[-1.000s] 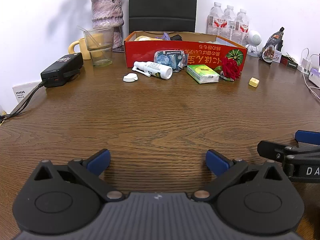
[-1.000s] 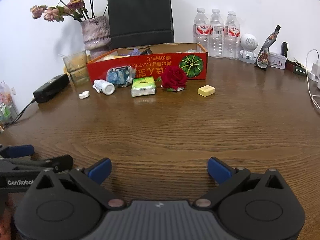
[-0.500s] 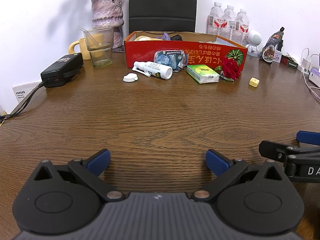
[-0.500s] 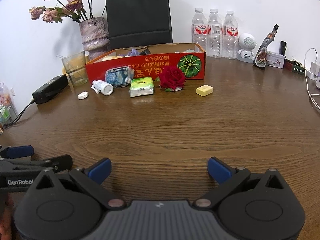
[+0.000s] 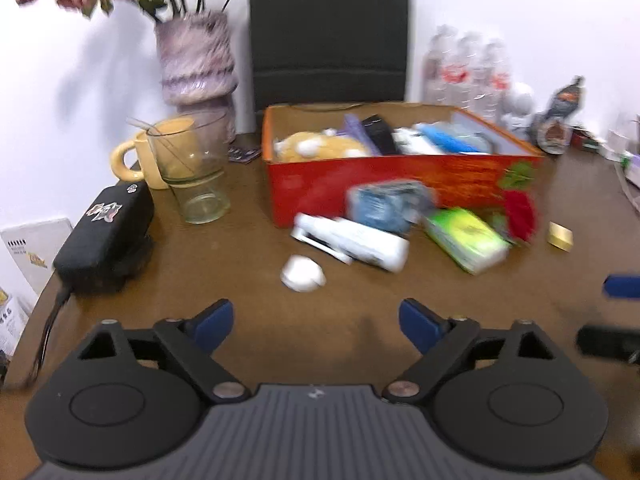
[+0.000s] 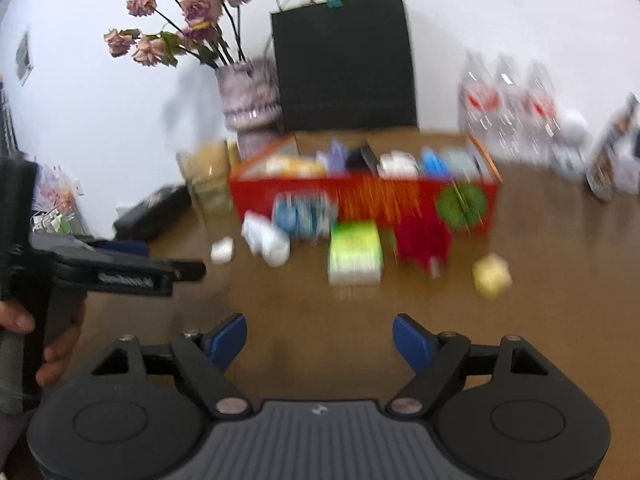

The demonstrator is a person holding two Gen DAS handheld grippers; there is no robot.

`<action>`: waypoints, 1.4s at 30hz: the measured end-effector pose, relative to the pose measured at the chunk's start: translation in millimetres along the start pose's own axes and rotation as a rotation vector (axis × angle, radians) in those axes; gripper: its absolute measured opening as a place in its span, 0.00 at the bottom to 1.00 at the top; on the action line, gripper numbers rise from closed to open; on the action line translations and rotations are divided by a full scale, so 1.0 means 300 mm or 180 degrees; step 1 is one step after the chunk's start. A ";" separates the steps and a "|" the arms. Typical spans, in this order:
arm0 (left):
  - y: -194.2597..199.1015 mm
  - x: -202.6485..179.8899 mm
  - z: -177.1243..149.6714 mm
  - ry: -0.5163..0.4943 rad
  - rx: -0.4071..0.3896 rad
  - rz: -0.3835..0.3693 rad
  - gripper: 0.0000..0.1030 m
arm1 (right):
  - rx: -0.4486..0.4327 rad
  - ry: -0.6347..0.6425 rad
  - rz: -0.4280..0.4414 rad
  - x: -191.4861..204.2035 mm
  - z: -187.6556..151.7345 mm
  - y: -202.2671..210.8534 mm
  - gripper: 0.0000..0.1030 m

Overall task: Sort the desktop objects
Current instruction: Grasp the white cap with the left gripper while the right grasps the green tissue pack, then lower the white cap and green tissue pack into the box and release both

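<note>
1. Both views motion-blurred; no label or print readable. Red box [image 5: 400, 178] front has orange writing, smeared, plus a green round graphic [image 6: 460, 204] at its right end. Sticker on black adapter [image 5: 106, 236], illegible.
2. Left gripper [image 5: 316, 320]: blue-tipped fingers spread wide, nothing between them, over bare wood table [image 5: 240, 292]. Seen from right cam too, tips pointing right.
3. Right gripper [image 6: 319, 338]: fingers also spread, empty. A hand [image 6: 52, 344] holds the left tool's grip at frame edge.
4. Loose items lie in a row just in front of the box: white cap [image 5: 302, 274], nearest the left gripper; white bottle [image 5: 356, 242] lying flat, long axis running left-right and slightly toward cam, nozzle end at left; blue pack [image 5: 386, 206] leaning against box front; green tissue pack [image 5: 466, 244] flat, long axis diagonal; red rose [image 5: 520, 212] touching box's right corner; small yellow block [image 5: 560, 236] apart at right.
5. Box is open-topped, filled w/ mixed items, details too blurred.
6. Behind/left: clear glass [image 5: 192, 172], yellow mug [image 5: 148, 158], vase [image 5: 196, 68] w/ dried flowers, black bag [image 5: 328, 28], water bottles [image 5: 468, 68].
</note>
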State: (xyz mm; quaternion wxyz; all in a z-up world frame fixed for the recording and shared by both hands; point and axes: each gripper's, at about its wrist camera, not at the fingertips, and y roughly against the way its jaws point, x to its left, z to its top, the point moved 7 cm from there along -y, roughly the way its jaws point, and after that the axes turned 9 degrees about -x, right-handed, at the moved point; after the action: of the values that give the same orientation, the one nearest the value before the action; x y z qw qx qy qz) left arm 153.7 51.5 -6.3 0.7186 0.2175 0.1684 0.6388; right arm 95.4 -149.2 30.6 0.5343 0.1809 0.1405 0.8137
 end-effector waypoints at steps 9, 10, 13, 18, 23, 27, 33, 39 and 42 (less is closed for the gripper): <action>-0.179 0.010 0.006 -0.0092 0.0161 -0.0044 0.54 | 0.0244 -0.0064 -0.0345 -0.057 0.047 -0.366 0.51; -0.184 0.013 0.003 -0.0055 0.0159 -0.0091 0.53 | 0.0238 -0.0067 -0.0360 -0.058 0.048 -0.375 0.51; -0.187 0.015 -0.001 -0.0036 0.0111 -0.0145 0.35 | 0.0267 -0.0009 -0.0430 -0.067 0.042 -0.407 0.52; -0.169 -0.004 -0.006 -0.0105 0.0057 -0.0149 0.27 | 0.0277 0.0036 -0.0523 -0.096 0.026 -0.432 0.43; -0.059 -0.040 -0.061 -0.0035 0.0115 -0.0223 0.27 | 0.0338 0.0151 -0.0432 -0.053 -0.034 -0.318 0.43; 0.082 -0.097 -0.147 -0.0055 0.0088 -0.0385 0.26 | 0.0344 0.0321 -0.0277 0.006 -0.126 -0.138 0.43; 0.185 -0.154 -0.095 0.0018 -0.0109 -0.0511 0.26 | 0.0038 0.0235 -0.0266 -0.020 -0.009 -0.010 0.42; 0.284 -0.119 0.237 -0.0082 -0.0721 -0.0548 0.26 | -0.0366 0.0128 -0.0300 -0.075 0.188 0.095 0.42; 0.265 -0.104 0.411 -0.0080 -0.0854 -0.0544 0.26 | -0.0603 0.0104 -0.0365 -0.129 0.373 0.099 0.42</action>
State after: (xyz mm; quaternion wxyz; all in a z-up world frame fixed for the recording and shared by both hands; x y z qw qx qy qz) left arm 146.7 15.7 139.1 0.7950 0.1125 0.0904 0.5892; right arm 134.9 -192.3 137.9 0.5923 0.1080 0.0817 0.7943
